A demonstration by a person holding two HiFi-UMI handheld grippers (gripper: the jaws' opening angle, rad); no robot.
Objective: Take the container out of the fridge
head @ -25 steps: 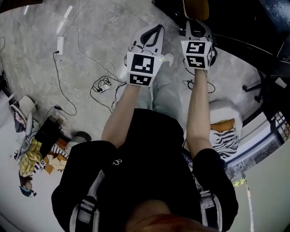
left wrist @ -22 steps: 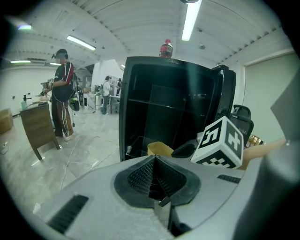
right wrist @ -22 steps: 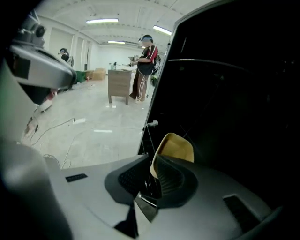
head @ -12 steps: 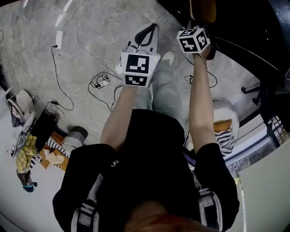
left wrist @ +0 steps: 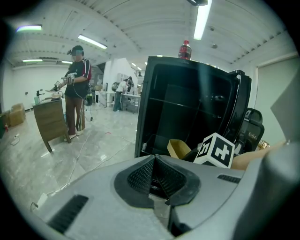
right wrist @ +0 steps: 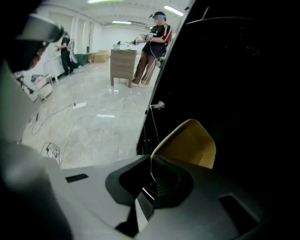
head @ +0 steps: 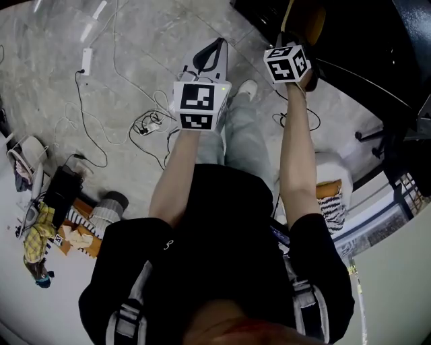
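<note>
The yellow container (right wrist: 187, 140) sits low inside the open black fridge (left wrist: 187, 108). Its thin rim runs down between the jaws of my right gripper (right wrist: 151, 161), which is shut on it. In the head view the right gripper (head: 294, 39) reaches into the dark fridge, with the container (head: 304, 20) just beyond its marker cube. My left gripper (head: 219, 43) hangs over the floor to the left of the fridge, shut with nothing in it. In the left gripper view its pads (left wrist: 140, 174) meet, and the container (left wrist: 179, 148) shows beside the right gripper's marker cube (left wrist: 215, 150).
A red-capped bottle (left wrist: 185, 49) stands on top of the fridge. Cables (head: 148, 124) and a power strip (head: 86, 60) lie on the grey floor. Bags and clutter (head: 47, 222) sit at the left, a white seat (head: 333, 172) at the right. A person (left wrist: 75, 89) stands by a wooden cabinet (left wrist: 49, 122).
My right gripper has moved forward, farther into the fridge, and its marker cube has turned. The left gripper has drifted slightly left. More of the container shows at the top.
</note>
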